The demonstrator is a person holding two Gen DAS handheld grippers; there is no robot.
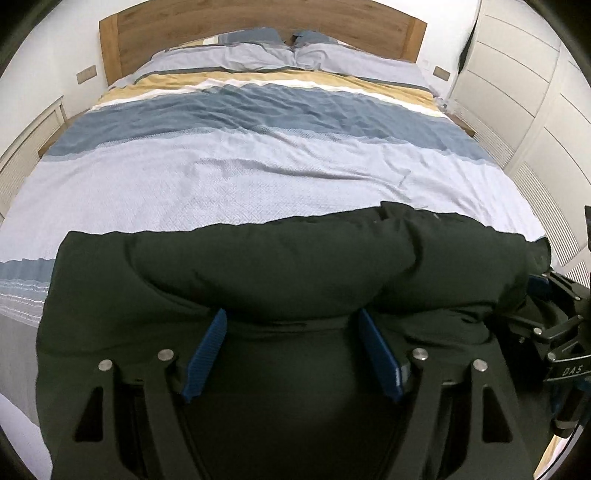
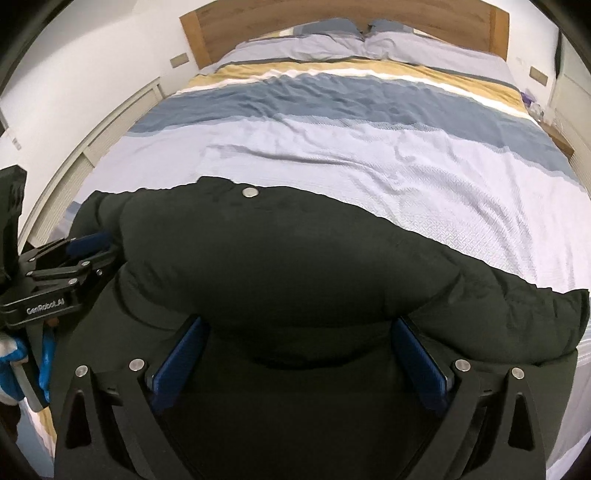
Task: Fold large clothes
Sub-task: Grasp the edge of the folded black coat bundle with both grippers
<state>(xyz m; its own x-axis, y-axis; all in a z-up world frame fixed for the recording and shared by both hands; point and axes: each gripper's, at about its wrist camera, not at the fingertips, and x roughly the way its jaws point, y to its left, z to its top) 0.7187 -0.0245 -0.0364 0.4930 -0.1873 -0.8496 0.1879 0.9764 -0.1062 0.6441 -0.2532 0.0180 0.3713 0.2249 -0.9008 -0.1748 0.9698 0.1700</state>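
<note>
A dark green puffy jacket (image 1: 273, 266) lies at the near end of the bed, bunched in a thick roll. It fills the lower half of the right wrist view (image 2: 295, 258), with a metal snap (image 2: 249, 192) on top. My left gripper (image 1: 293, 317) has its blue pads wide apart, with the padded roll bulging between them. My right gripper (image 2: 299, 325) stands the same way on the roll, jaws wide. Each gripper shows at the edge of the other's view: the right one (image 1: 546, 306) and the left one (image 2: 74, 254).
The bed (image 1: 258, 177) has a striped duvet in lilac, blue, white and yellow, with two pillows (image 1: 280, 55) at a wooden headboard (image 1: 258, 18). White cupboards (image 1: 524, 85) stand on the right, a white wall and low panel (image 1: 26, 147) on the left.
</note>
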